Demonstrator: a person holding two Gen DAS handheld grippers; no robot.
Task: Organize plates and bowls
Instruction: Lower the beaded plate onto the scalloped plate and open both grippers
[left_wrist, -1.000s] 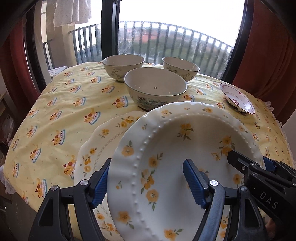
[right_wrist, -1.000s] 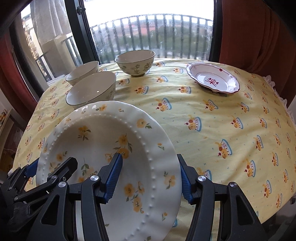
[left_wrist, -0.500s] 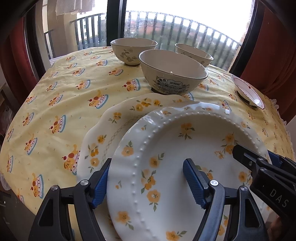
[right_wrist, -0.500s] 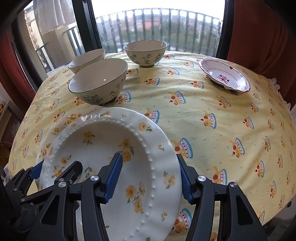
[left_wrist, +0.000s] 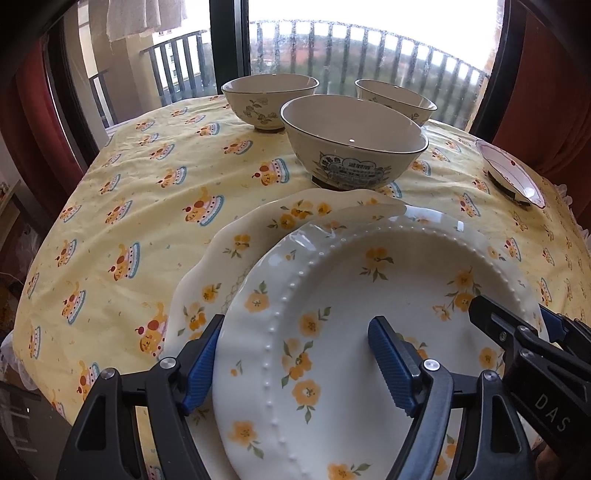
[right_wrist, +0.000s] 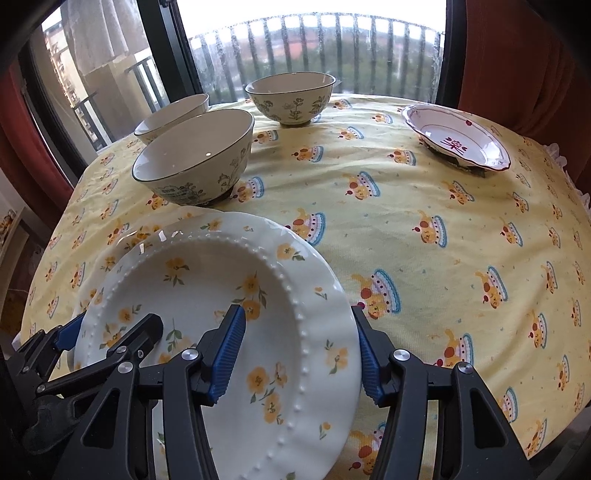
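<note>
A white plate with yellow flowers and a beaded rim (left_wrist: 351, 314) (right_wrist: 207, 295) is held between both grippers, close over a larger cream flowered plate (left_wrist: 236, 243) (right_wrist: 122, 236) on the table. My left gripper (left_wrist: 295, 362) is shut on the white plate's left rim. My right gripper (right_wrist: 295, 350) is shut on its right rim; it also shows in the left wrist view (left_wrist: 517, 332). Three bowls stand beyond: a large one (left_wrist: 351, 140) (right_wrist: 195, 158) nearest, two smaller ones (left_wrist: 269, 99) (left_wrist: 395, 99) behind. A small red-trimmed dish (right_wrist: 458, 136) (left_wrist: 509, 177) sits at the far right.
The round table has a yellow printed cloth (right_wrist: 424, 240) (left_wrist: 129, 206). Behind it are a window with a balcony railing (right_wrist: 314, 44) and red curtains (right_wrist: 517, 55) on both sides.
Both grippers have lowered the white plate and moved it forward over the larger cream plate; it sits flatter and closer to the large bowl.
</note>
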